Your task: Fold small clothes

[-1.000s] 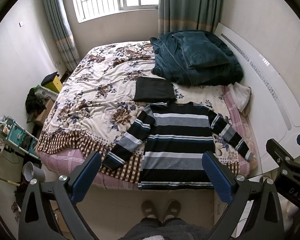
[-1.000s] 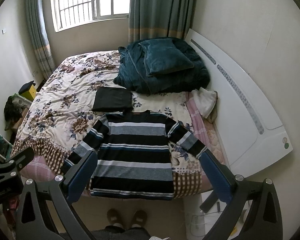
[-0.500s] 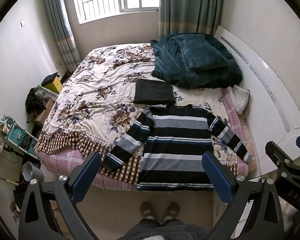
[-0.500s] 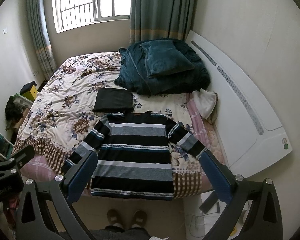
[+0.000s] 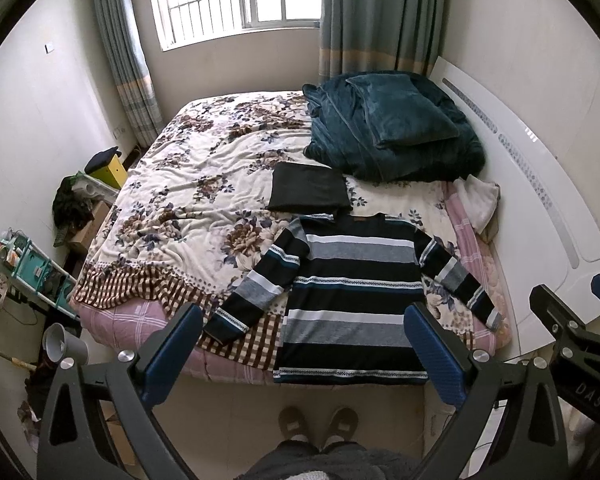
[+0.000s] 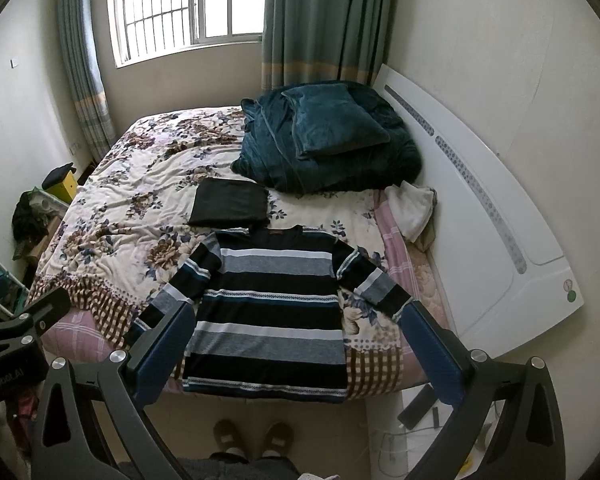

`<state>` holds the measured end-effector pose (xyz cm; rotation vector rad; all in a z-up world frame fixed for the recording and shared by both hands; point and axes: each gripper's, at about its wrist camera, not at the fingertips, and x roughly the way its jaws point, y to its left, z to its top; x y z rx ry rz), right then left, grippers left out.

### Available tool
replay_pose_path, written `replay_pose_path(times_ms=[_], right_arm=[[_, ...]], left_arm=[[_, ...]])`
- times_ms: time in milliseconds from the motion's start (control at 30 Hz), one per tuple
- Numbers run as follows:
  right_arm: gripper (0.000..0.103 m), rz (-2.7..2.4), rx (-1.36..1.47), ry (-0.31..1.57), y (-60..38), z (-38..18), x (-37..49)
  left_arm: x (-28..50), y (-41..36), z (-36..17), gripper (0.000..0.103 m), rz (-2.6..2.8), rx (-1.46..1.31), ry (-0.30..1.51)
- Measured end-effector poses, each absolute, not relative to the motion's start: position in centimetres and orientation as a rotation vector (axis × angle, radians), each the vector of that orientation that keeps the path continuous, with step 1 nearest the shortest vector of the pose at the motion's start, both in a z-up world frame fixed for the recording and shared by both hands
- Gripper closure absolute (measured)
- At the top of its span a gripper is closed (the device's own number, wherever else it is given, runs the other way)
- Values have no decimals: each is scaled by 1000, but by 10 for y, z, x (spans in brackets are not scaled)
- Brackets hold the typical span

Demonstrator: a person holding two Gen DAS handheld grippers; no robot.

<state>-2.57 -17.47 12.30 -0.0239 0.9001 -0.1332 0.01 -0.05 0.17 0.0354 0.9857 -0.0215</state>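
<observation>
A striped sweater [image 5: 352, 292] in black, grey and white lies flat on the near edge of the bed, both sleeves spread out; it also shows in the right wrist view [image 6: 268, 312]. A folded black garment [image 5: 308, 192] lies just beyond its collar, also seen in the right wrist view [image 6: 230, 202]. My left gripper [image 5: 302, 354] is open and empty, held above the floor in front of the bed. My right gripper [image 6: 296, 350] is open and empty, level with the sweater's hem. Neither touches any cloth.
A dark teal quilt and pillow [image 5: 392, 128] sit at the bed's far right. A white cloth [image 5: 478, 200] lies by the white headboard [image 5: 540, 208]. A shelf cart [image 5: 36, 272] and clutter stand at left. My feet [image 5: 318, 424] stand on the floor before the bed.
Both views have tilted up and drawn back slightly, so the bed sits a little lower in frame. The clothes have not moved and both grippers stay open.
</observation>
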Motion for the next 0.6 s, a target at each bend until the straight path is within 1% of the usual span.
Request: replay_pose_path(times_ms=[600], right_arm=[[0,-133,-23,896,-172,124,-29]], left_arm=[[13,3,8,0,-28,34,979]])
